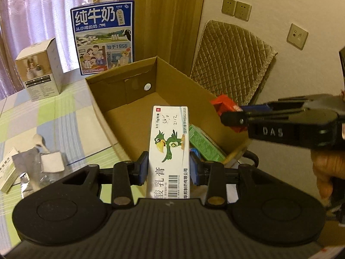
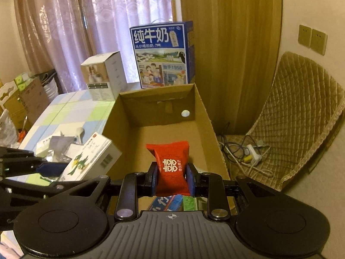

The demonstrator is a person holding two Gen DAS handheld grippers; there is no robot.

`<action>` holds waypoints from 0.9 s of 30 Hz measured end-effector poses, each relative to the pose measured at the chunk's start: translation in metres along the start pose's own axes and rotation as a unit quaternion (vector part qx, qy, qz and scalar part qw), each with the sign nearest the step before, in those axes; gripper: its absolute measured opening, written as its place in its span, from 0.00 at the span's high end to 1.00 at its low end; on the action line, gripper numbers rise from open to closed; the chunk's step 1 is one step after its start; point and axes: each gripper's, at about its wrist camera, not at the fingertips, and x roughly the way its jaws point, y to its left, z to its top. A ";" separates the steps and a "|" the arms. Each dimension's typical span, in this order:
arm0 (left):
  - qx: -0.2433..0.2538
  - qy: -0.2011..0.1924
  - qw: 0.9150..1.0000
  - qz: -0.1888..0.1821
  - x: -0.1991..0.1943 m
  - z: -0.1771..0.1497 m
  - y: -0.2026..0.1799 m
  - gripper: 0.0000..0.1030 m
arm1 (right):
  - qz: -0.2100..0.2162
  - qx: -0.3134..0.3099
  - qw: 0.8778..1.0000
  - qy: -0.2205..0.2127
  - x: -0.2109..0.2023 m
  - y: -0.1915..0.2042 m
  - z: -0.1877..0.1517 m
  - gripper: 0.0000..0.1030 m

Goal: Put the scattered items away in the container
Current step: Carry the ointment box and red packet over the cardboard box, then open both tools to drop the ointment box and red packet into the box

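Observation:
My left gripper (image 1: 169,168) is shut on a white ointment box with a green bird (image 1: 169,138) and holds it over the near end of the open cardboard box (image 1: 120,82). My right gripper (image 2: 171,180) is shut on a red candy packet (image 2: 171,166) and holds it above the same cardboard box (image 2: 202,108). A green box (image 1: 204,144) and a blue packet (image 2: 166,201) lie inside at the near end. From the left wrist view the right gripper (image 1: 237,116) comes in from the right with the red packet (image 1: 223,103). The ointment box (image 2: 90,157) also shows in the right wrist view.
Loose items lie left of the box on the checked tablecloth (image 1: 64,108): a silver foil pouch (image 1: 25,161), a white packet (image 1: 52,161), a small white box (image 1: 7,172), a white spoon (image 1: 39,142). A blue milk carton (image 1: 103,36) and white product box (image 1: 41,69) stand behind. A quilted chair (image 2: 301,116) is at right.

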 end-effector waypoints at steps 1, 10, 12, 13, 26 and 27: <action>-0.002 0.000 1.000 -0.002 0.003 0.002 0.000 0.68 | 0.000 0.001 1.000 0.001 0.002 -0.001 0.001 0.76; -0.031 -0.009 0.999 -0.016 0.028 0.017 0.007 0.68 | -0.004 0.001 1.000 0.010 0.022 -0.007 0.003 0.76; -0.035 -0.012 0.999 -0.016 0.031 0.020 0.009 0.68 | -0.005 0.001 1.000 0.010 0.026 -0.007 0.005 0.76; -0.035 -0.015 0.999 -0.017 0.031 0.021 0.010 0.67 | -0.005 0.001 1.000 0.011 0.027 -0.007 0.005 0.76; -0.053 -0.029 0.998 0.014 0.002 -0.005 0.039 0.46 | 0.015 0.020 1.000 0.000 0.039 0.001 0.008 0.54; -0.056 -0.031 0.998 0.016 -0.002 -0.007 0.041 0.38 | 0.015 0.023 1.000 -0.005 0.037 0.002 0.008 0.44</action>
